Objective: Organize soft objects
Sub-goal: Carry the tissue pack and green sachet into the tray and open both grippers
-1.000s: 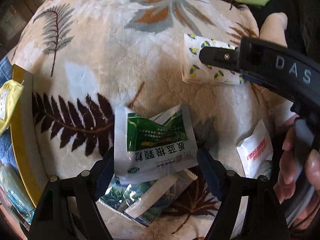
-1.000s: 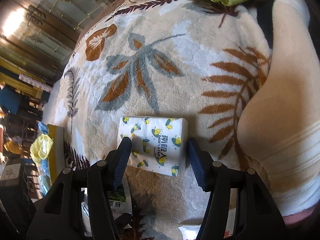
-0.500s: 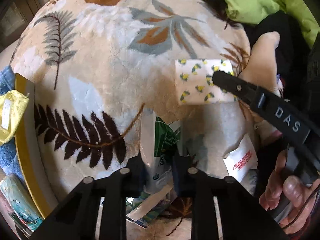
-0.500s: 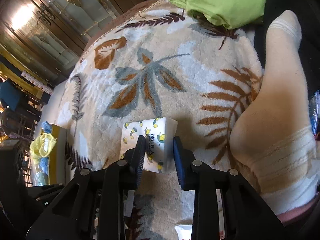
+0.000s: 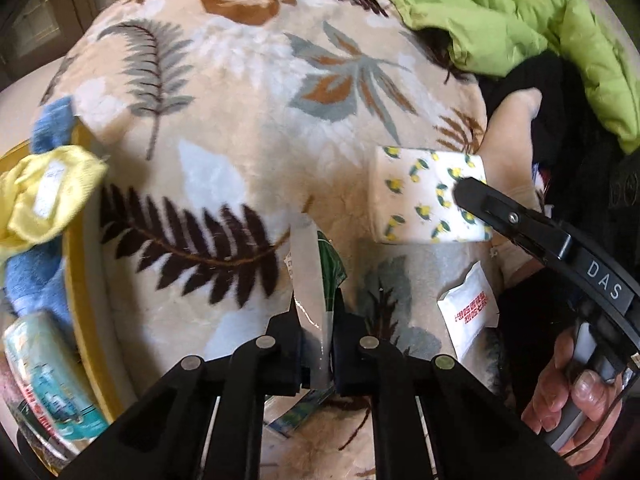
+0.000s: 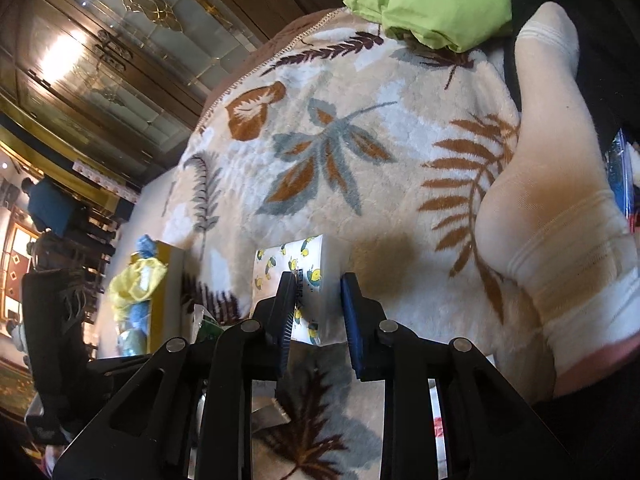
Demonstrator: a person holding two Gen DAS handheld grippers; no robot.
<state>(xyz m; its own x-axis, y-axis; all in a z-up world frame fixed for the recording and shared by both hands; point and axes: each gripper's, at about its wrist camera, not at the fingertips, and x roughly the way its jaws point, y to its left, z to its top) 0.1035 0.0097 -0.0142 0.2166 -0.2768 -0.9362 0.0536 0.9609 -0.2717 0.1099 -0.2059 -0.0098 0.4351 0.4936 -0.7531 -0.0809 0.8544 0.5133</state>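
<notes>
The left tool (image 5: 316, 344) pinches the green-and-white sachet (image 5: 316, 276) edge-on above the blanket (image 5: 248, 92); the right tool (image 6: 316, 312) squeezes the tissue pack (image 6: 298, 260) near the blanket's right edge — lift both straight up, keep the pinch firm; carry toward the yellow box (image 5: 76, 264) at the left edge.

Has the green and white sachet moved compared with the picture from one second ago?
Yes. The green and white sachet, then flat on the blanket, now stands on edge in the left gripper.

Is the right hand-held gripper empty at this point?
No: the right hand-held gripper is closed on the bee-print tissue pack, its fingers pressing both sides.
</notes>
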